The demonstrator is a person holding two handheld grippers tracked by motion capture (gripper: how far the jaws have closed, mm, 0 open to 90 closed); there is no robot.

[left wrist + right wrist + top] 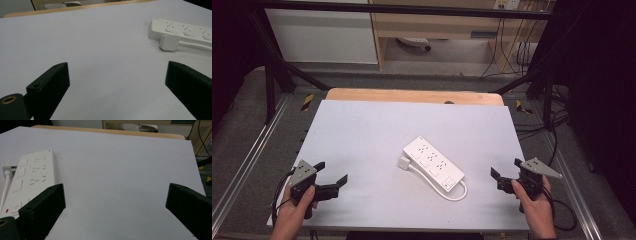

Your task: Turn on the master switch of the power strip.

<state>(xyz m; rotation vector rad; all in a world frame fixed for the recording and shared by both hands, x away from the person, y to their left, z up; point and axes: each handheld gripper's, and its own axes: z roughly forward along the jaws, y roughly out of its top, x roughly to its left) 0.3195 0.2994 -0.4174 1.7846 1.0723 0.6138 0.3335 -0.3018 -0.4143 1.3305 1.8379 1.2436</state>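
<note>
- Both tongs hang idle: my left gripper [333,172] has its jaws spread wide with nothing between them, and my right gripper [506,167] is just as wide and just as empty.
- Between the two, well apart from each, the white power strip [433,162] lies flat on the pale table [362,130], untouched.
- Its own plug [169,42] lies loose just beside the strip's far end, ahead and to the right of my left jaws; the cord [451,192] loops round the near end, closer to my right gripper.
- I judge the work not yet begun: no socket is filled and nothing is grasped.
- What I reckon remains: reach in, take the plug, steady the strip.
</note>
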